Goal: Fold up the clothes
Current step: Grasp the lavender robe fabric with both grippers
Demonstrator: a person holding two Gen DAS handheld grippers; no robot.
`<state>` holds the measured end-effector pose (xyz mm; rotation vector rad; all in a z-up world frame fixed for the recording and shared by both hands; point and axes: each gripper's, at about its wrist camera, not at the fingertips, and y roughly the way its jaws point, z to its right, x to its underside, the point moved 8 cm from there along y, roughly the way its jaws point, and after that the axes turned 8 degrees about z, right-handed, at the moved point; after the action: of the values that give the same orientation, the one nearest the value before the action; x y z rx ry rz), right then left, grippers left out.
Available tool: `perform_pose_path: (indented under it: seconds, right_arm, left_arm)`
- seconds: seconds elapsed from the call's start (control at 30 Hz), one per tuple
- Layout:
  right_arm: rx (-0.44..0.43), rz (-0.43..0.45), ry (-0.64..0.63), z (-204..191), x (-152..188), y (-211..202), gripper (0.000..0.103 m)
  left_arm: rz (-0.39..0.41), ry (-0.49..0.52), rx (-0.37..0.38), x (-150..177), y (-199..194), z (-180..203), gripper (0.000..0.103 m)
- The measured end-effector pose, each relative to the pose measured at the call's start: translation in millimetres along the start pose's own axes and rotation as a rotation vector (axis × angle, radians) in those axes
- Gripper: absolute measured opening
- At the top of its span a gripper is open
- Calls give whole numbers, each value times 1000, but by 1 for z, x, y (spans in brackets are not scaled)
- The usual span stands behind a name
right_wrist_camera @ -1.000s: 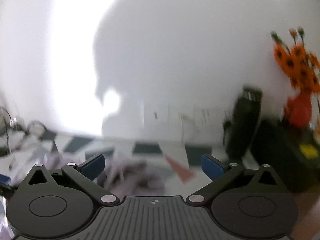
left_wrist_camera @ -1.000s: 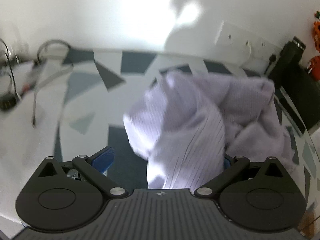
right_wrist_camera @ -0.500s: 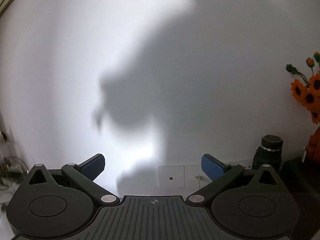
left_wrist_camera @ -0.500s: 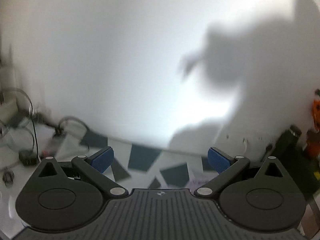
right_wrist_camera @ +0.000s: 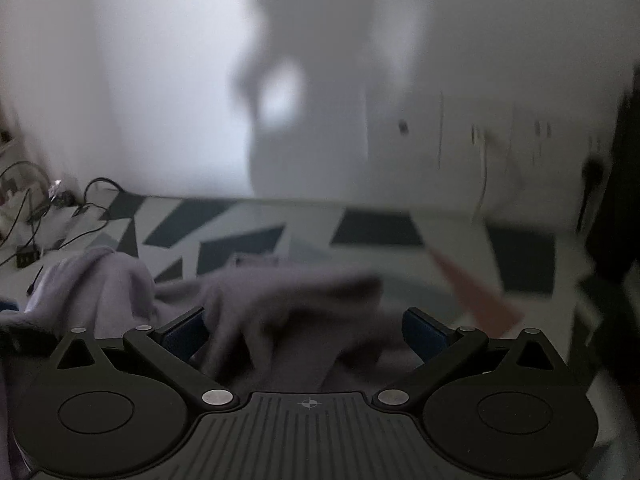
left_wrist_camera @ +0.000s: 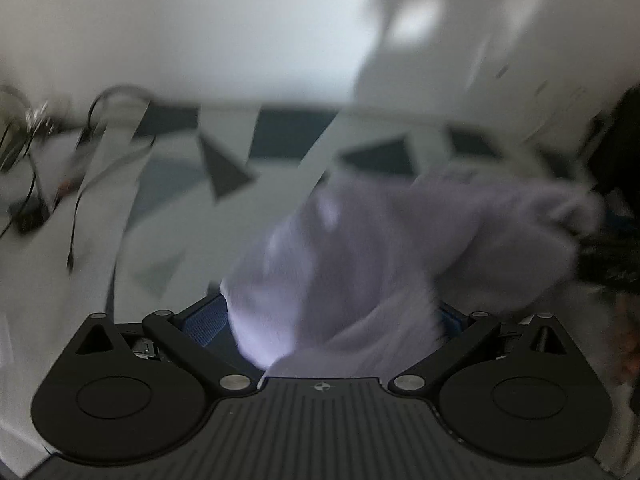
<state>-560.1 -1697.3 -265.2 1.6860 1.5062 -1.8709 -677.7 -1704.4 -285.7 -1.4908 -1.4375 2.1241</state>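
A crumpled lilac garment [left_wrist_camera: 400, 248] lies in a heap on the patterned table [left_wrist_camera: 280, 132]. My left gripper [left_wrist_camera: 326, 320] is open, its blue pads [left_wrist_camera: 204, 320] spread wide, and a bulge of the cloth sits between them. In the right wrist view the same garment [right_wrist_camera: 280, 300] spreads across the table just ahead. My right gripper [right_wrist_camera: 304, 332] is open and low over it, with cloth between and beyond its fingers. Both views are motion-blurred. A dark blurred shape [left_wrist_camera: 600, 264] touches the garment's right side; I cannot tell what it is.
Black cables [left_wrist_camera: 32, 184] and a small black box lie at the table's left end, and the cables [right_wrist_camera: 40, 216] show in the right view too. A white wall with sockets [right_wrist_camera: 480, 136] stands behind. Something dark [right_wrist_camera: 616, 200] stands at the far right.
Half a second ago both cameras faced the wall with nothing between the fingers. Both have since dropped onto the garment, which now sits between the open fingers of each.
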Motion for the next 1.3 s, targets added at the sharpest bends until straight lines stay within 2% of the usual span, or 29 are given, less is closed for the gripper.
perform_pose_path:
  seconds: [0.03, 0.1, 0.13, 0.17, 0.2, 0.23, 0.27, 0.3, 0.33, 0.47, 0.53, 0.6, 0.7, 0.87, 0.93, 0.97, 1.0, 1.13, 1.2, 1.3]
  right_arm:
    - [-1, -14, 30, -1, 9, 2, 92]
    - [-4, -33, 81, -3, 26, 5, 76]
    - [-7, -37, 100, -3, 34, 4, 68]
    - [-20, -44, 104, -4, 40, 3, 45]
    - [-19, -46, 105, -2, 43, 2, 26]
    - [-17, -48, 106, 0, 45, 2, 25]
    - [-18, -32, 122, 3, 44, -2, 20]
    - [-9, -21, 136, 5, 44, -7, 19]
    - [2, -9, 151, 7, 44, -12, 19]
    - [44, 36, 209, 15, 44, -31, 16]
    - [65, 59, 238, 19, 44, -41, 16]
    - [86, 81, 267, 23, 44, -51, 17]
    - [118, 115, 311, 30, 44, -66, 17]
    - [160, 136, 336, 33, 48, -80, 19]
    - [173, 134, 333, 32, 52, -83, 27]
    - [180, 133, 331, 32, 53, -85, 38]
    - [187, 131, 330, 32, 55, -86, 45]
    - [214, 127, 323, 31, 61, -92, 56]
    - [227, 125, 319, 30, 64, -95, 57]
    - [247, 122, 314, 29, 69, -100, 58]
  left_arm:
    - [-16, -4, -11, 5, 7, -2, 102]
    - [-38, 13, -21, 11, 13, -4, 98]
    - [-34, 32, -9, 10, 12, -3, 85]
    - [-28, 51, 0, 9, 10, 0, 70]
    - [-23, 71, 8, 7, 9, 2, 64]
    - [-10, 90, 8, 6, 4, 5, 50]
    - [11, 101, 9, 0, -2, 5, 41]
    - [37, 96, 13, -7, -8, 5, 38]
    - [70, 66, 20, -17, -13, 1, 32]
    - [208, -31, 42, -55, -39, -16, 28]
    - [268, -6, 38, -67, -52, -17, 28]
    - [294, 3, 48, -66, -58, -18, 28]
    - [264, 5, 66, -46, -50, -23, 29]
    - [141, 1, 40, 19, -21, -43, 29]
    - [115, 6, 19, 39, -17, -53, 27]
    - [102, 11, 6, 46, -15, -60, 27]
    - [96, 11, 6, 49, -15, -64, 27]
    - [86, -1, 29, 51, -20, -73, 28]
    - [97, 23, 48, 46, -27, -71, 33]
    - [158, 103, 93, 32, -48, -59, 48]
